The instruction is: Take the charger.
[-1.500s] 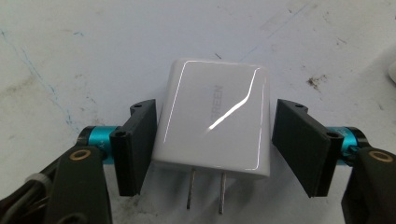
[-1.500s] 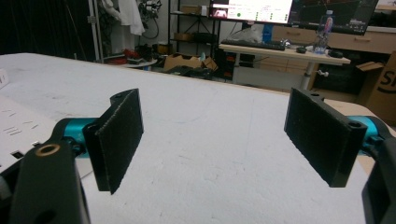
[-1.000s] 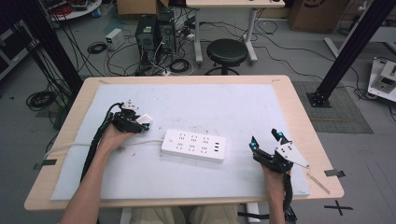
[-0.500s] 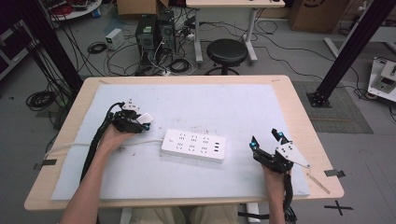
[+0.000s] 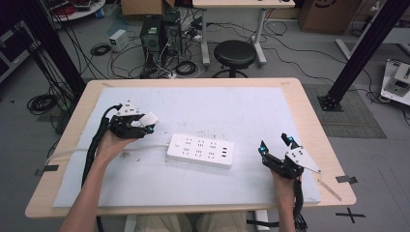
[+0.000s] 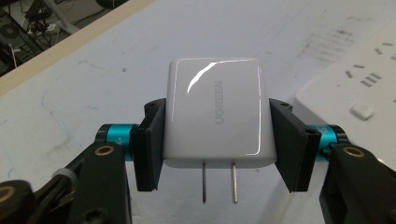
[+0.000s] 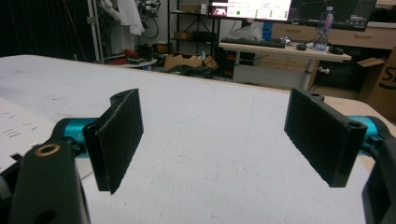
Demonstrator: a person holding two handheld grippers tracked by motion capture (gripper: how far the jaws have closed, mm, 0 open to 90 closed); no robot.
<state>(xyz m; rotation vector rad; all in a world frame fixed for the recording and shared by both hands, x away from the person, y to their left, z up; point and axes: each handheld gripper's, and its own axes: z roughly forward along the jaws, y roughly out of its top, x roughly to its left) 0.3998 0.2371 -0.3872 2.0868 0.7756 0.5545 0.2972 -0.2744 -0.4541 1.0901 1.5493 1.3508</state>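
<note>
Nothing's shifted: my left gripper [image 6: 213, 156] stays clamped on the glossy white charger [image 6: 214, 116], prongs toward me; right gripper [image 7: 219, 140] gapes wide, empty.

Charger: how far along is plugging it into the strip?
Done: the left gripper has the charger clamped between its jaws, prongs bare. In hand: it is held left of the power strip, not over a socket. Left: line it up and plug it in. The right gripper waits open, apart.
</note>
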